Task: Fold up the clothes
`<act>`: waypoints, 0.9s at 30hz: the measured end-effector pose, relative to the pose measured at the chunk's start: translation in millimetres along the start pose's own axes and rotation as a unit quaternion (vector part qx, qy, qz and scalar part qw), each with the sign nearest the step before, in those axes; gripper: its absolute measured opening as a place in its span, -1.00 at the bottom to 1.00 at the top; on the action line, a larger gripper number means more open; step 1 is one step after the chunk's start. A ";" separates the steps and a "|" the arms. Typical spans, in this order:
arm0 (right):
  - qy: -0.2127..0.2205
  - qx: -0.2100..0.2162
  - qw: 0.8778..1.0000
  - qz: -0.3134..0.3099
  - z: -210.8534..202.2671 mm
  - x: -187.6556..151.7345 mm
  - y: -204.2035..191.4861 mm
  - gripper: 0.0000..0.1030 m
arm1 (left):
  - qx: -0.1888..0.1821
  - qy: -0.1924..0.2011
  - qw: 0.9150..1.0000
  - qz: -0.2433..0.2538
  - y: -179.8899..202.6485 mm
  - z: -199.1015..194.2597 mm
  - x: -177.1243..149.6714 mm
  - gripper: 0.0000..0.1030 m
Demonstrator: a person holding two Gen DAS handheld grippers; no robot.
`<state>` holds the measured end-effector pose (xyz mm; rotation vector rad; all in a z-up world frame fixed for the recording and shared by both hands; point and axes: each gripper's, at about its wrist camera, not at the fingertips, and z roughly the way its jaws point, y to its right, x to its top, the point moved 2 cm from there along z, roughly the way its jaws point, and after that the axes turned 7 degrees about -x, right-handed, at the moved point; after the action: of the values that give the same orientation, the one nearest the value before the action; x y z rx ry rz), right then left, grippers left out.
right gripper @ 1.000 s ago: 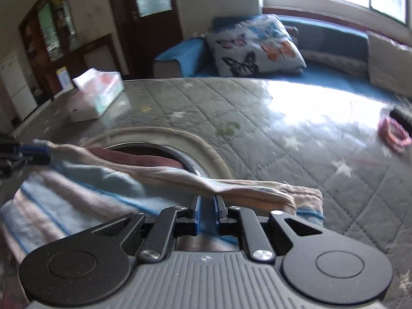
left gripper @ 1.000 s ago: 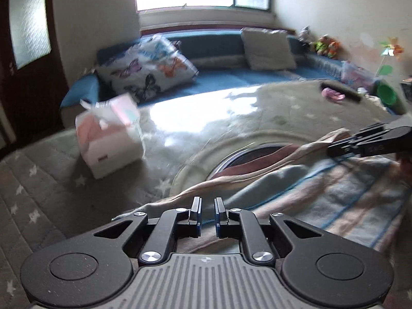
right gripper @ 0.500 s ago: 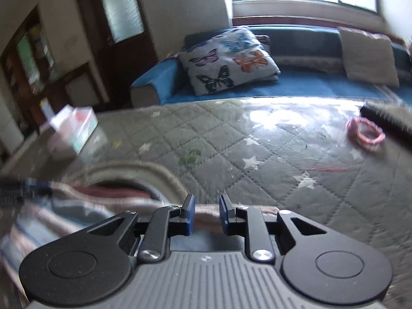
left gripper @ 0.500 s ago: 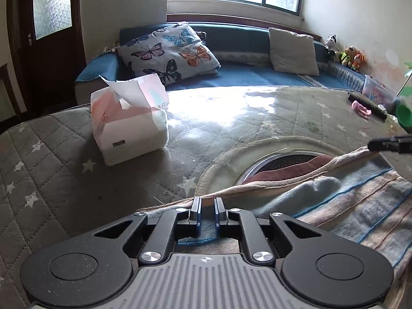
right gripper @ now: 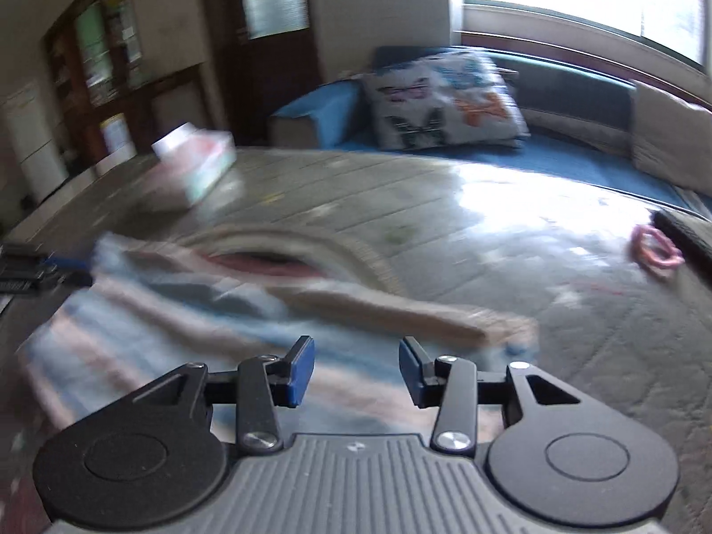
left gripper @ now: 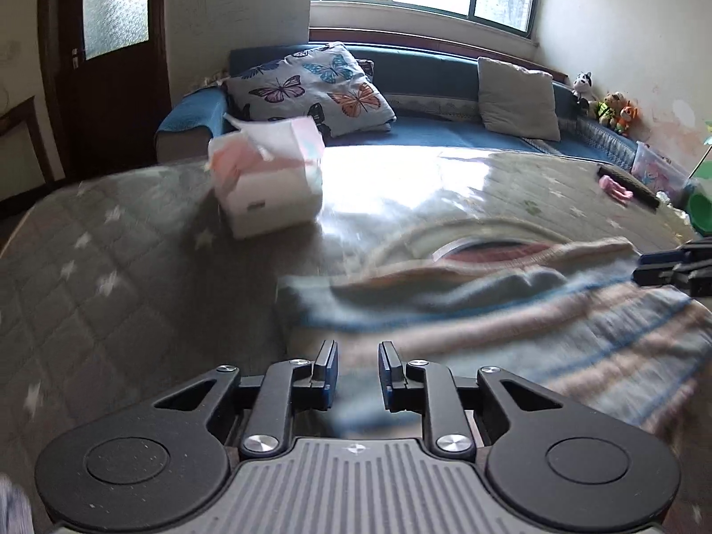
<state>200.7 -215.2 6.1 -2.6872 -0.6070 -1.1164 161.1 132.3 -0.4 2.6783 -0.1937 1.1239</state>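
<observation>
A striped garment in blue, beige and pink (left gripper: 511, 311) lies folded on the quilted grey table cover (left gripper: 111, 293). It also shows in the right wrist view (right gripper: 213, 311). My left gripper (left gripper: 358, 371) is open, hovering over the garment's near left edge, holding nothing. My right gripper (right gripper: 356, 367) is open wide above the garment's near right edge, empty. The right gripper's tips show at the right edge of the left wrist view (left gripper: 667, 264). Both views are motion-blurred.
A tissue box (left gripper: 267, 178) stands on the table at the left; it also shows in the right wrist view (right gripper: 196, 164). A pink ring (right gripper: 656, 251) and a dark bar (right gripper: 685, 236) lie at the far right. A blue sofa with a butterfly pillow (left gripper: 311, 84) is behind.
Both grippers were shut on the garment's edge one second ago. They have opened, let it go and pulled back; the garment now lies on the table.
</observation>
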 end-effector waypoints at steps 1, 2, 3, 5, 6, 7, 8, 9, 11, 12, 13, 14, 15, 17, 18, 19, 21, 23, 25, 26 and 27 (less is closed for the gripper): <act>-0.003 0.005 1.000 -0.010 -2.6 -6.5 -7.9 -0.18 | -0.001 -0.001 1.000 -0.001 2.4 -6.6 -7.7 -0.58; -0.005 0.006 1.000 -0.018 -5.5 -12.9 -13.7 -0.18 | -0.004 -0.001 1.000 -0.002 4.7 -12.9 -15.6 -0.58; -0.007 0.006 1.000 -0.026 -8.4 -19.3 -18.8 -0.18 | -0.006 -0.001 1.000 -0.003 7.4 -18.3 -23.2 -0.58; -0.008 0.001 0.999 -0.041 -15.0 -30.4 -24.1 -0.18 | -0.004 0.000 1.000 0.001 12.8 -27.3 -37.1 -0.58; -0.009 -0.003 0.999 -0.045 -18.1 -35.6 -24.9 -0.18 | 0.002 0.002 1.000 0.007 15.2 -30.4 -43.0 -0.57; -0.011 -0.008 0.999 -0.047 -21.2 -40.4 -23.9 -0.18 | 0.009 0.004 1.000 0.010 17.0 -32.9 -49.0 -0.59; -0.012 -0.014 0.999 -0.048 -24.3 -44.9 -22.3 -0.18 | 0.014 0.004 1.000 0.010 17.4 -34.2 -54.0 -0.59; -0.013 -0.022 0.998 -0.050 -26.9 -49.3 -19.9 -0.18 | 0.015 0.003 1.000 0.008 17.0 -34.9 -58.0 -0.59; -0.017 -0.039 0.998 -0.052 -31.7 -57.9 -13.6 -0.18 | 0.014 0.006 1.000 -0.002 15.2 -36.4 -63.8 -0.59; -0.016 -0.042 0.998 -0.043 -35.6 -60.3 -8.7 -0.18 | 0.014 0.008 1.000 -0.007 14.8 -37.9 -65.4 -0.59; -0.013 -0.043 0.998 -0.033 -39.9 -62.1 -3.6 -0.18 | 0.013 0.011 1.000 -0.010 14.9 -40.3 -65.8 -0.59; -0.011 -0.043 0.999 -0.022 -44.3 -63.9 1.6 -0.18 | 0.015 0.014 1.000 -0.014 15.0 -42.6 -65.5 -0.56; -0.008 -0.044 0.999 -0.011 -48.7 -65.7 6.8 -0.18 | 0.019 0.016 1.000 -0.018 15.2 -44.4 -64.7 -0.54; -0.004 -0.046 0.999 0.007 -54.4 -68.7 14.3 -0.05 | 0.024 0.017 0.999 -0.026 14.5 -45.0 -65.0 -0.54; -0.001 -0.047 0.999 0.023 -58.0 -71.1 20.4 0.01 | 0.025 0.017 0.999 -0.030 13.9 -44.8 -65.5 -0.54; 0.001 -0.049 0.998 0.032 -60.4 -73.0 24.0 0.01 | 0.027 0.016 0.999 -0.033 13.4 -44.5 -66.1 -0.52; 0.007 -0.053 0.998 0.044 -63.8 -75.4 28.3 0.07 | 0.027 0.015 0.999 -0.042 12.3 -43.1 -67.2 -0.52; 0.017 -0.062 0.996 0.064 -69.7 -77.4 34.5 0.19 | 0.024 0.013 0.998 -0.049 11.4 -41.5 -68.2 -0.56; 0.017 -0.065 0.994 0.086 -73.3 -80.1 42.4 0.22 | 0.020 0.011 0.998 -0.053 10.6 -40.7 -68.0 -0.58; 0.011 -0.065 0.993 0.096 -72.0 -82.5 46.4 0.22 | 0.017 0.010 0.998 -0.056 10.2 -40.7 -68.0 -0.64; 0.003 -0.065 0.992 0.108 -70.2 -85.2 50.7 0.20 | 0.013 0.010 0.998 -0.058 9.7 -41.0 -68.1 -0.66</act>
<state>123.3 -308.2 -4.8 -2.7746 -0.2412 -1.1394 83.5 135.8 -19.8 2.6617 -0.0203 1.1259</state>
